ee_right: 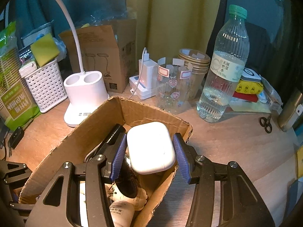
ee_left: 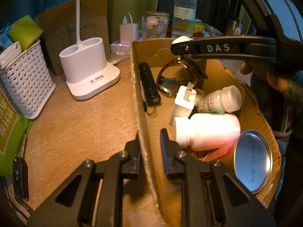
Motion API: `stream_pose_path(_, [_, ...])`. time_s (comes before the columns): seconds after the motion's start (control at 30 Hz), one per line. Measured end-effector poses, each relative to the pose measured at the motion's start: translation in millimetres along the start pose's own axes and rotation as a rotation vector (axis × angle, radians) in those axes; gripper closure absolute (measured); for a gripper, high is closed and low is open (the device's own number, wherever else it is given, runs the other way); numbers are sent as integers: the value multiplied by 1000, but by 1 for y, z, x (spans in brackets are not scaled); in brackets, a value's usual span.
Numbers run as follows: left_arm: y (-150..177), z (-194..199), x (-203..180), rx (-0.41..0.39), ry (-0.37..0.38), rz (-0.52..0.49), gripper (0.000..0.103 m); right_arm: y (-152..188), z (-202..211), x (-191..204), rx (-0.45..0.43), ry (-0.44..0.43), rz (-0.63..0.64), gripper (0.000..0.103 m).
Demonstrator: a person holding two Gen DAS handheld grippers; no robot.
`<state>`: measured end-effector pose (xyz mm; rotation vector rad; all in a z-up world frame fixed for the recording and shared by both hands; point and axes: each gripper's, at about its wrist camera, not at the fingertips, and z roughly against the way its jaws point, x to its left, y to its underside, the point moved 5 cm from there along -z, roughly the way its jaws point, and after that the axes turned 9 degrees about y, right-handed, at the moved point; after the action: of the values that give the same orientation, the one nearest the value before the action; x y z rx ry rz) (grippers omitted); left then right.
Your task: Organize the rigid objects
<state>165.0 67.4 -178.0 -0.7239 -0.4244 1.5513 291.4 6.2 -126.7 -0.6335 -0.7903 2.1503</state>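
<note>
Right wrist view: right gripper point(ee_right: 149, 154) clasps white earbud case point(ee_right: 150, 147) above cardboard box point(ee_right: 90, 130); next, release inside. Left gripper point(ee_left: 150, 147) pinches box wall.

Warm dim light; glare on white bottle point(ee_left: 206, 128); fisheye-curved edges.

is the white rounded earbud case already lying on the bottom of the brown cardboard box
No, the white rounded earbud case sits between the right gripper pads above the brown cardboard box.

Wooden desk point(ee_right: 236, 132), yellow-green curtain point(ee_right: 170, 19) behind, teal curtain point(ee_right: 85, 1) at left, warm light from above
</note>
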Motion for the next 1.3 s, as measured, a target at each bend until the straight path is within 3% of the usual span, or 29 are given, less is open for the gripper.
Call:
stream_pose_path(0.7, [-1, 0, -1, -2, -1, -2, 85, 9, 22, -8, -25, 30, -33, 50])
stream_pose_path(1.3, [-1, 10, -5, -48, -39, -34, 85, 62, 100, -47, -76, 99, -198, 49])
